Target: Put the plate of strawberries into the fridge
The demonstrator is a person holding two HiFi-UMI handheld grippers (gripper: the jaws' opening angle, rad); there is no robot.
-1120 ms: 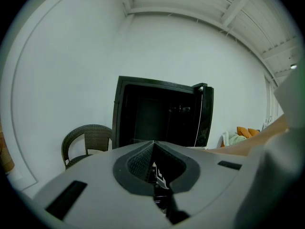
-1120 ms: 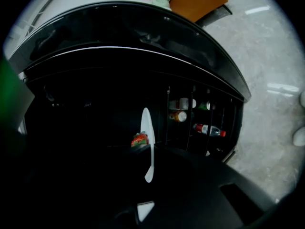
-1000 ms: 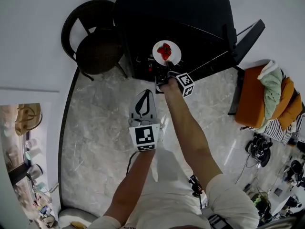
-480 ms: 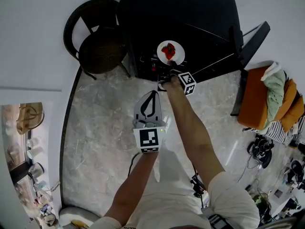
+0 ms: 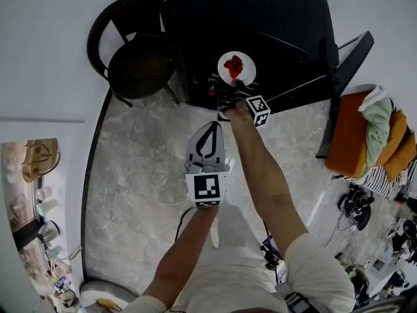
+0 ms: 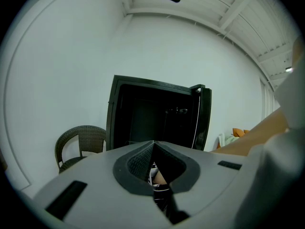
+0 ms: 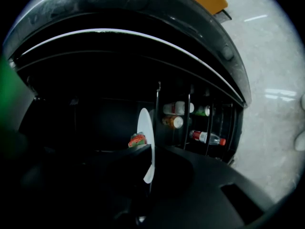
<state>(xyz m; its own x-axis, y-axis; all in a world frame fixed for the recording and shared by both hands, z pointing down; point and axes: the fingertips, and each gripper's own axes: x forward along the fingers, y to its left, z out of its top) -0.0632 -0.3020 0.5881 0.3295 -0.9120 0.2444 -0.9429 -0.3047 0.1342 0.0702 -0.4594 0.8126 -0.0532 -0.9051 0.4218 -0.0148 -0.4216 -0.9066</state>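
Observation:
A white plate [image 5: 236, 68] with red strawberries [image 5: 233, 64] hangs just in front of the open black fridge [image 5: 260, 12]. My right gripper [image 5: 238, 85] is shut on the plate's near rim. In the right gripper view the plate [image 7: 145, 137] shows edge-on between the jaws of that gripper [image 7: 151, 149], with a strawberry [image 7: 137, 140] to its left and the dark fridge interior behind. My left gripper [image 5: 210, 125] hangs lower, over the floor, with its tips together and nothing in them. In its own view the left gripper [image 6: 153, 143] faces the open fridge [image 6: 157, 113].
The fridge door [image 5: 342, 77] stands open to the right, with bottles [image 7: 206, 137] and cans [image 7: 178, 108] in its racks. A dark wicker chair [image 5: 133, 57] stands left of the fridge. An orange stool with clothes [image 5: 371, 135] is at the right. The floor is grey marble.
The head view has shifted slightly. The plate, both grippers and the fridge keep nearly the same places relative to one another.

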